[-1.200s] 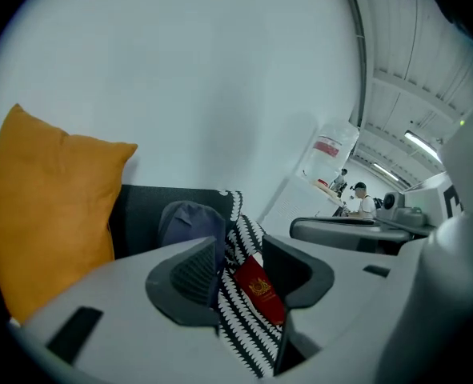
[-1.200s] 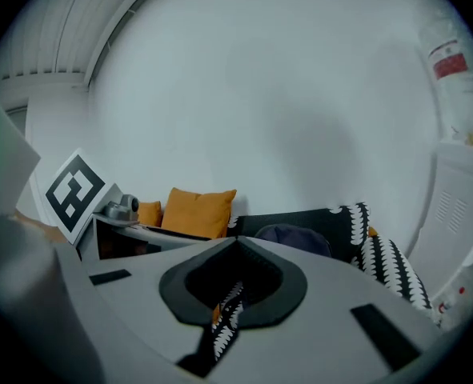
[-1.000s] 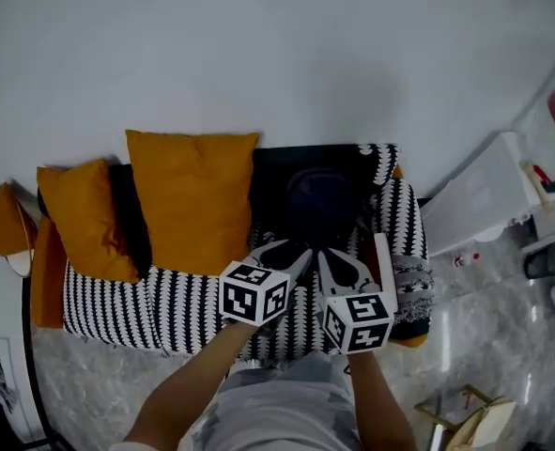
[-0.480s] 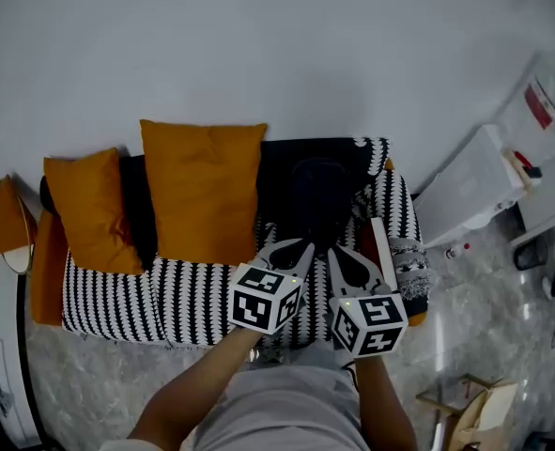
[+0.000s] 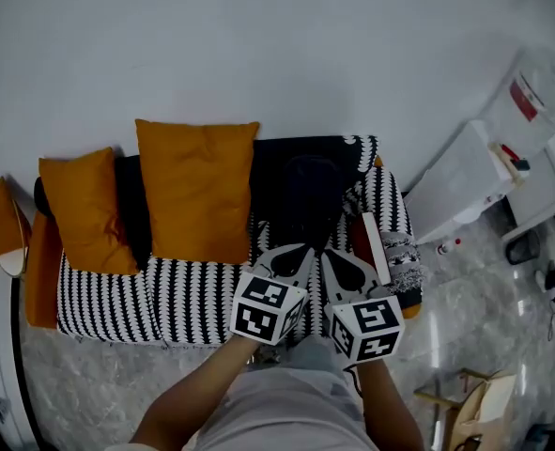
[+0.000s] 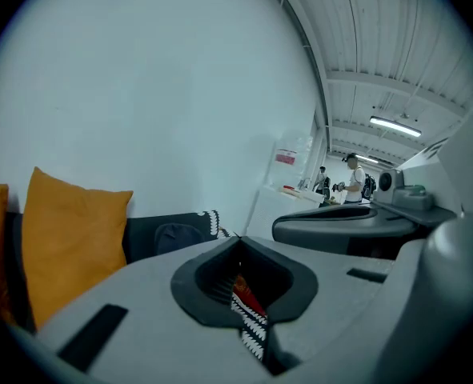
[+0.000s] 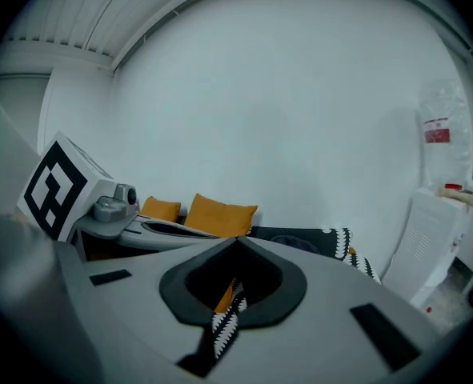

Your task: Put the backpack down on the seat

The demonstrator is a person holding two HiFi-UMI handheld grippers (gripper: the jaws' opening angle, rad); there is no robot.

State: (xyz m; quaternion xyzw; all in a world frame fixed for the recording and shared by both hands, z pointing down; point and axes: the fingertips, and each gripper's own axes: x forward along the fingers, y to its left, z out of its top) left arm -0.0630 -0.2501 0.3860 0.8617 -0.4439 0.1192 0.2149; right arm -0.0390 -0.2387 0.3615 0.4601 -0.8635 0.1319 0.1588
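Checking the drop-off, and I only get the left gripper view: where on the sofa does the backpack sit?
Observer: Head view shows the backpack on the seat, toward its right end.
Operator: Am I clear of it?
Observer: Yes, the left tongs hover apart from it, nearer the seat's front.
Operator: And the other hand?
Observer: The right tongs are shut, nothing between them.

Both grey-shelled: left tool (image 5: 297,253), right tool (image 5: 331,257); dark jaw rims; white cube (image 5: 269,307) with black square markers on each. Pale grey clothing (image 5: 277,416).
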